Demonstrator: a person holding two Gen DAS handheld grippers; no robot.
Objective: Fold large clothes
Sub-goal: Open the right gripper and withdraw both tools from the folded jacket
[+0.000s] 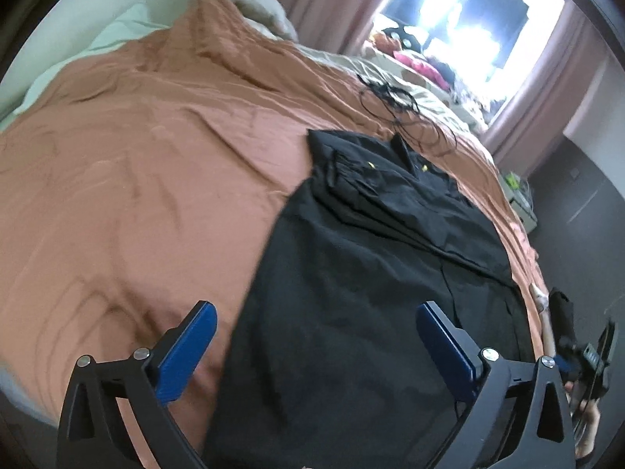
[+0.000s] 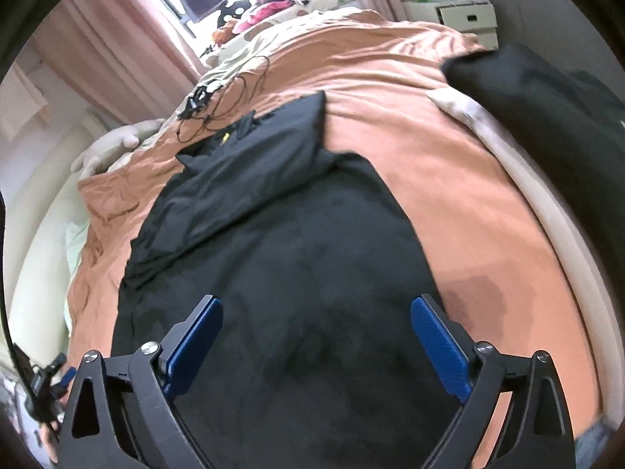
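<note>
A large black garment (image 1: 363, 273) lies spread on the orange bed cover, its collar end with small yellow marks far from me and its sleeves folded in over the body. It also shows in the right wrist view (image 2: 281, 234). My left gripper (image 1: 312, 324) is open and empty, hovering over the garment's near left edge. My right gripper (image 2: 316, 320) is open and empty above the garment's near right part. The right gripper also shows at the right edge of the left wrist view (image 1: 586, 355).
The orange cover (image 1: 136, 156) fills the bed. Black cables (image 1: 398, 105) lie beyond the collar. A dark cloth pile (image 2: 547, 90) sits at the bed's right edge. Pillows (image 1: 250, 4), soft toys (image 2: 265, 8), curtains, a bright window and a white nightstand (image 2: 457, 11) stand farther off.
</note>
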